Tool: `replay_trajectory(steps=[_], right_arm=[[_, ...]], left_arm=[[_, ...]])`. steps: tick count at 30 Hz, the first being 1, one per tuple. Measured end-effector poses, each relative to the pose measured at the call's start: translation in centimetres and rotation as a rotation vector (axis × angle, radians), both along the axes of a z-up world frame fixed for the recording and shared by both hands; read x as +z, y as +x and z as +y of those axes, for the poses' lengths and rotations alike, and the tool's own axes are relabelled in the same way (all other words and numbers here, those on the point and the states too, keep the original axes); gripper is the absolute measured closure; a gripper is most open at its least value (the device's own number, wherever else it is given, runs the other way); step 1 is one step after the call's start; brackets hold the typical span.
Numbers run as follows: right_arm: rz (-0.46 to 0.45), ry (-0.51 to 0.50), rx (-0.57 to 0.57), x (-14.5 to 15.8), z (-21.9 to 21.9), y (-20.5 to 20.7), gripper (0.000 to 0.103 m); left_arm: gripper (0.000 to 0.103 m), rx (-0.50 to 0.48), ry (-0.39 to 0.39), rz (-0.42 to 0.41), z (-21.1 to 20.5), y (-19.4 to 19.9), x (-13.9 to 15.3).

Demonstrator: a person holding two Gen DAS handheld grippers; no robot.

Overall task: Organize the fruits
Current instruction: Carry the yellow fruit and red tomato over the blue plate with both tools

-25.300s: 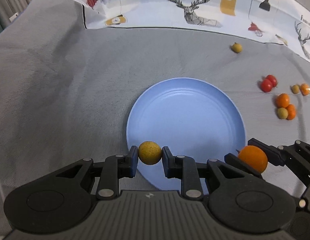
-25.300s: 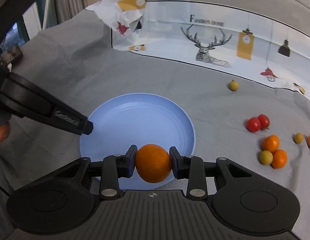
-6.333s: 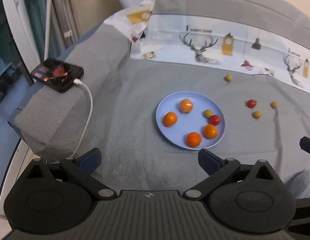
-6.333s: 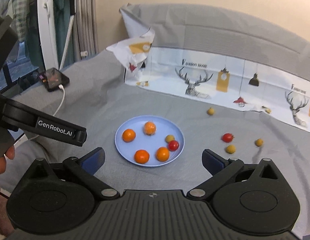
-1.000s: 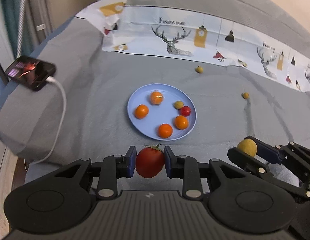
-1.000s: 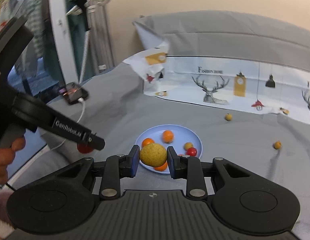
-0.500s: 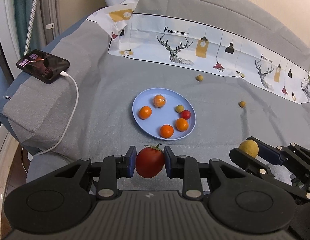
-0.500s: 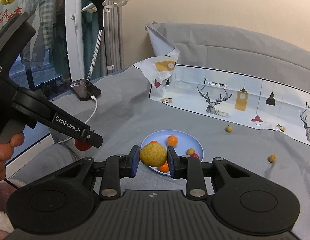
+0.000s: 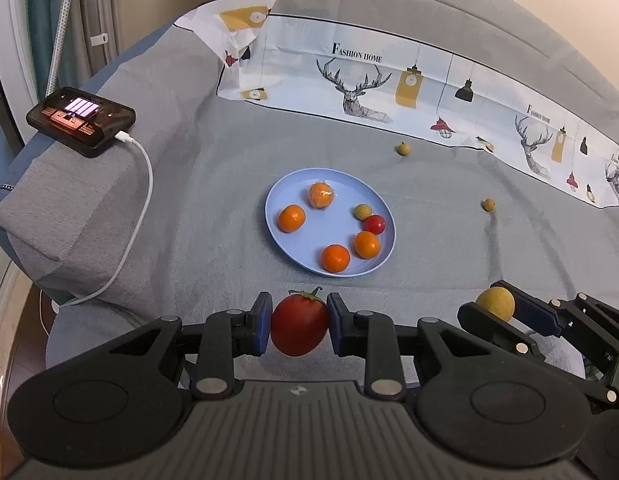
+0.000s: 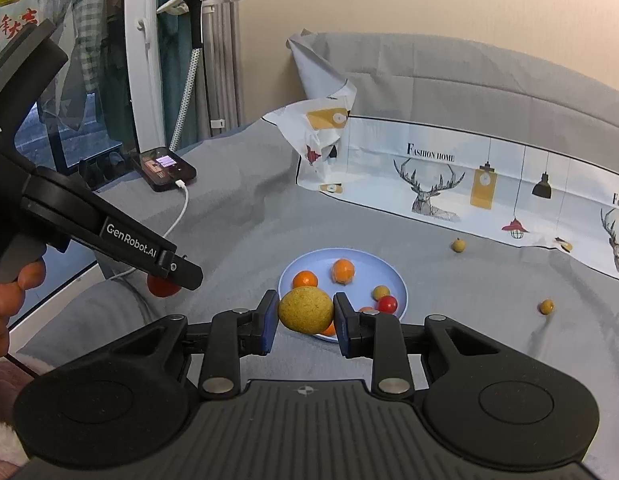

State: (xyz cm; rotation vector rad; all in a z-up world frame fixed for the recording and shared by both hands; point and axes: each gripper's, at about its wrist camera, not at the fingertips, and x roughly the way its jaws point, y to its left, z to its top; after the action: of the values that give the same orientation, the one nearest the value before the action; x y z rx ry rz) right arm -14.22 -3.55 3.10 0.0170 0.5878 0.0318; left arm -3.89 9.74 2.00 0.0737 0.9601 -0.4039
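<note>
Grey bedding (image 9: 213, 184) covered everything, a sofa or bed by the look of it. Nearest, the left tongs (image 9: 298, 326) pinched a red tomato (image 9: 299, 330) and the right tongs (image 10: 305, 316) pinched a yellow fruit (image 10: 306, 309), both held in the air short of the plate (image 9: 293, 184). Six seconds before, both tongs had been spread and empty, and these two fruits had lain loose on the cover. Beyond them the blue plate held four oranges, a small tomato and a small yellow fruit, unchanged. Farther off, two small yellow fruits (image 9: 488, 204) (image 9: 403, 148) lay loose. I judged two drops were due, then one more round.
</note>
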Motion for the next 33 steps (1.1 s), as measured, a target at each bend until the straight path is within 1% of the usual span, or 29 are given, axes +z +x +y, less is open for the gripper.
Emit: replay_trajectory(steps=[13, 19, 33], right_arm=[[0.050, 0.032, -0.023, -1.5, -1.2, 1.5, 0.072], [0.058, 0.045, -0.041, -2.0, -2.2, 2.3, 0.072], [0.070, 0.046, -0.057, -3.4, -4.0, 6.4, 0.072]], left_arm=[[0.071, 0.017, 0.016, 0.035, -1.0, 2.8, -1.0], [0.071, 0.019, 0.020, 0.035, -1.8, 4.2, -1.1], [0.071, 0.005, 0.032, 0.042, -5.0, 9.0, -1.8]])
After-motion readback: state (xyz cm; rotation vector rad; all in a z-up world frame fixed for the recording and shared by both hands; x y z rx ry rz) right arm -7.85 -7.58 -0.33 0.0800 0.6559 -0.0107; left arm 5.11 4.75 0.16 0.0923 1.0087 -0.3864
